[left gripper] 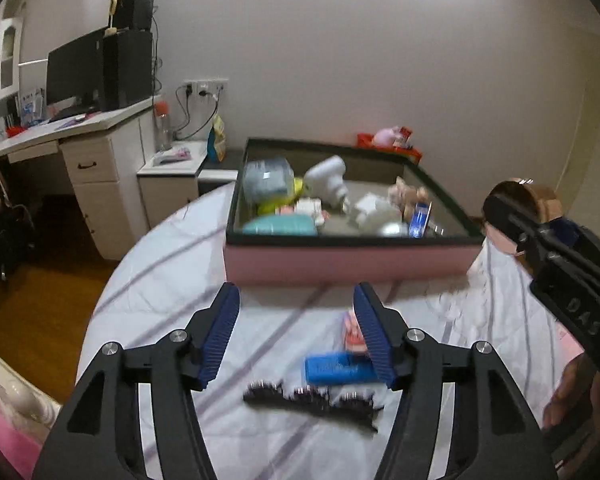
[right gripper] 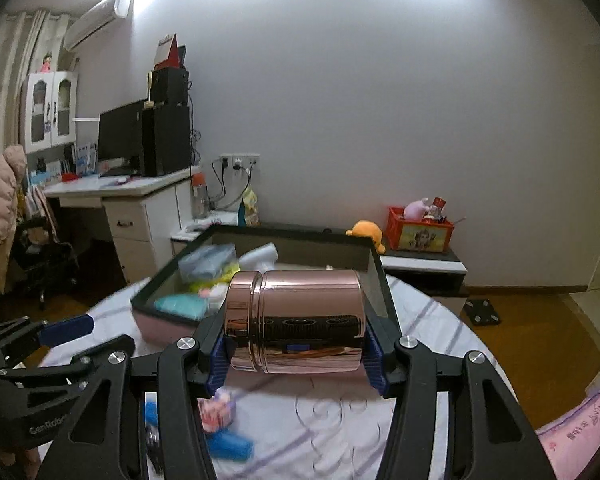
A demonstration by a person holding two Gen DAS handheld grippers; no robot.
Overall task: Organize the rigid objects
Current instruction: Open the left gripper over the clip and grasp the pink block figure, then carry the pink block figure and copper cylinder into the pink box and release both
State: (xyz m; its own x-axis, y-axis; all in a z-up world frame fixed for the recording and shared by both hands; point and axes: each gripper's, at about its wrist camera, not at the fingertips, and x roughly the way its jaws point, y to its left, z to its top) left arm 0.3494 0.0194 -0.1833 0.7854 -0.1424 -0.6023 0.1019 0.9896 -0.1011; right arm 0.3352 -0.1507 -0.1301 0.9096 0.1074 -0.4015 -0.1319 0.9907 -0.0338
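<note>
My left gripper (left gripper: 296, 296) stands open above the striped sheet, with nothing between its blue pads. Under it lie a blue block (left gripper: 336, 368), a black toothed hair clip (left gripper: 312, 398) and a small pink packet (left gripper: 354, 334). My right gripper (right gripper: 296, 356) is shut on a shiny rose-gold canister (right gripper: 300, 320), held sideways just in front of the box. The pink box with a black rim (left gripper: 340, 260) sits beyond and holds several items, among them a white device (left gripper: 328, 180) and a teal pouch (left gripper: 280, 226). From the left wrist view the right gripper (left gripper: 540, 240) is at the right.
The round bed's edge (left gripper: 100, 292) curves down to a wooden floor (left gripper: 32, 300) on the left. A white desk (left gripper: 88, 160) with a monitor stands far left. A low cabinet (right gripper: 424, 264) behind the box carries a red crate (right gripper: 418, 236) of toys.
</note>
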